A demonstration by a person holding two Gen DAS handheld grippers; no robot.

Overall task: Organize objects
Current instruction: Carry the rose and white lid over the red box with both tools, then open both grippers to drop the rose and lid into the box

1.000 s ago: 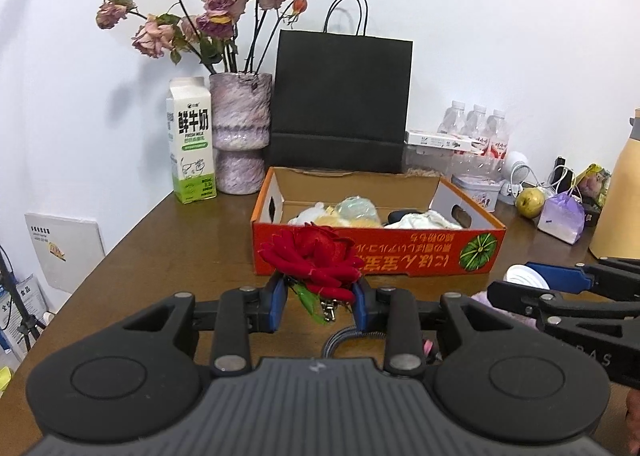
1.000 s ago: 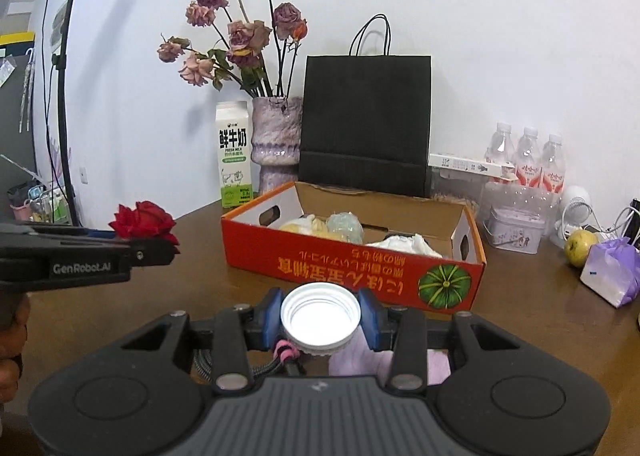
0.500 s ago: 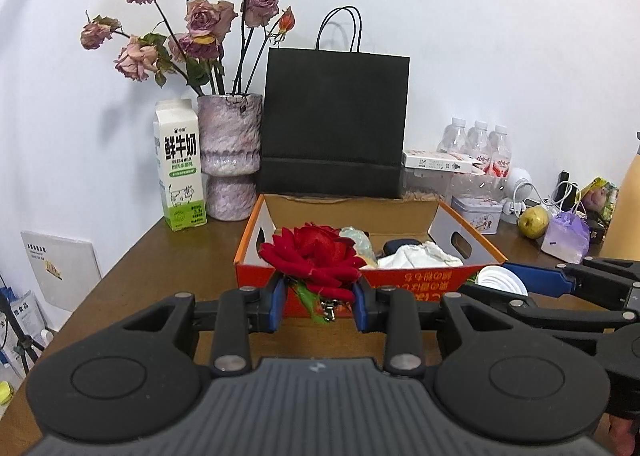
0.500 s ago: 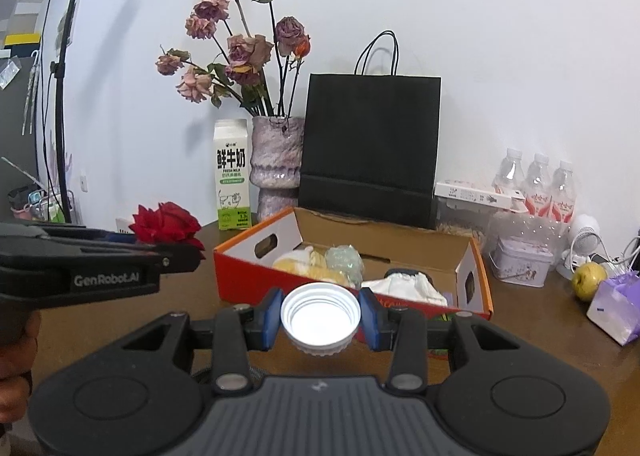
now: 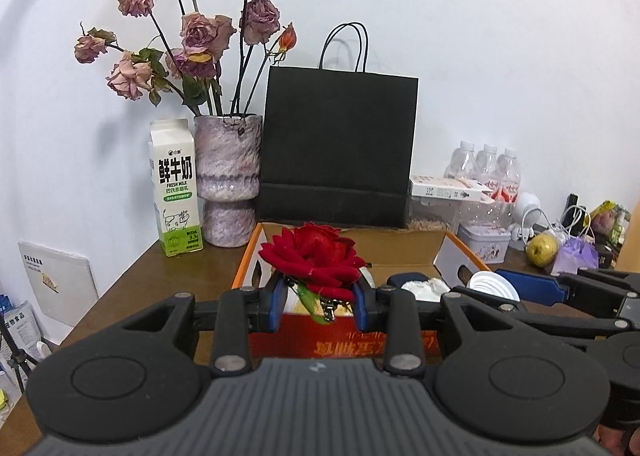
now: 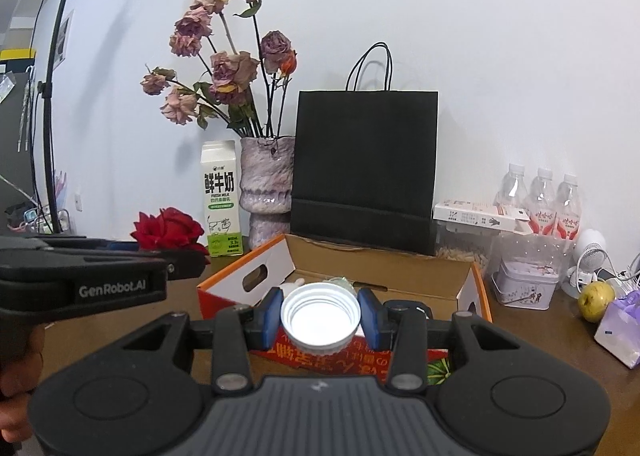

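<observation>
Between the blue pads of the left claw (image 5: 318, 302), in the left wrist view, sits a red rose (image 5: 314, 258), pinched tight at its base with the bloom standing up over the near wall of the orange box (image 5: 256, 256). At 3 o'clock from the rose the right claw (image 5: 496, 285) reaches in, a white lid (image 5: 493, 284) clamped in it. At 10 o'clock stand a milk carton (image 5: 176, 188) and a vase (image 5: 228, 180) on the bench (image 5: 160, 280); a black bag (image 5: 336, 148) stands at 12 o'clock behind the box.

Right wrist view: the right claw is partly closed on the lid, hollow side toward the camera, pads pressing its rim, over the box's near wall. What lies inside the box is hard to make out, perhaps soft pale things. At 9 o'clock the left claw carries the rose, well left of the box.
</observation>
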